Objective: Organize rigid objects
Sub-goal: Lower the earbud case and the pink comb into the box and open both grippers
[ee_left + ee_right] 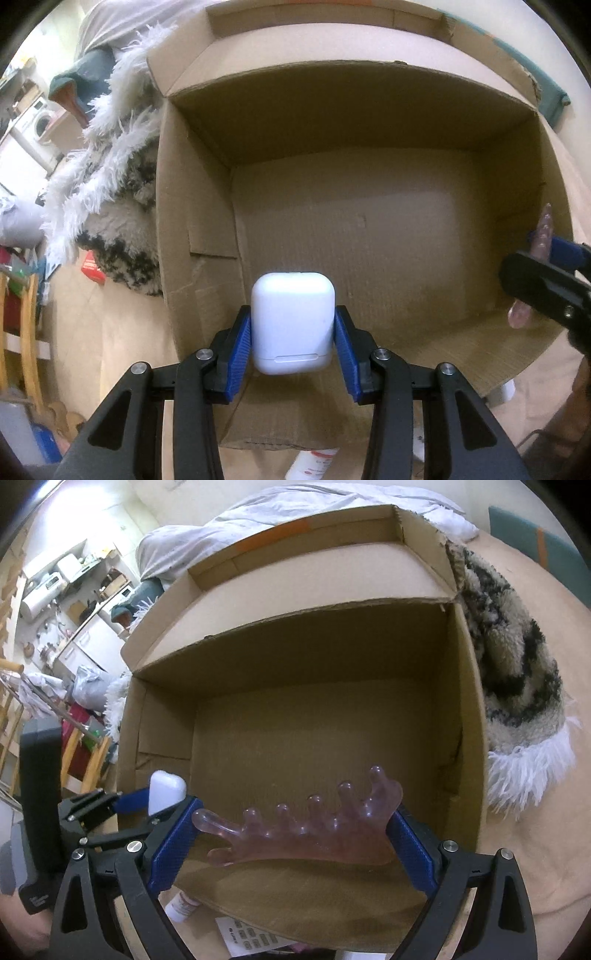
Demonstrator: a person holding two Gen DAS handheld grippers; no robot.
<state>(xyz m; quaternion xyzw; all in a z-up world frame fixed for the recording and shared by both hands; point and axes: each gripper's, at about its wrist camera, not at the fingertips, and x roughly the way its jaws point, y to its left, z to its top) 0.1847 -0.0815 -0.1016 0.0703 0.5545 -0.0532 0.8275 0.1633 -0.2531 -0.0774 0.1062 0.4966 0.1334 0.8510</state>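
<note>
The left claw (293, 334) is clenched on a smooth white earbud case (292, 323) with rounded corners, held over the near edge of an open cardboard box (369, 110). The right claw (295, 834) grips a translucent pink comb (306, 830) with knobbed teeth, above the box's near side.

Plain brown cardboard box (369, 229), with an orange strip of tape on its far flap (273, 535). Glossy white earbud case (292, 321) between blue ribbed pads (240, 354) on a black left gripper (293, 354). Translucent pink knobbed massage comb (314, 830) in a right gripper (295, 849) of matching black, its pads likewise blue. Shaggy rug (517, 657) mottled cream and black, fringed in white. Pale beige floor (546, 830). White tube with red print (314, 465). Red flat item (92, 269) beside the rug; teal cloth (85, 74) farther back.
</note>
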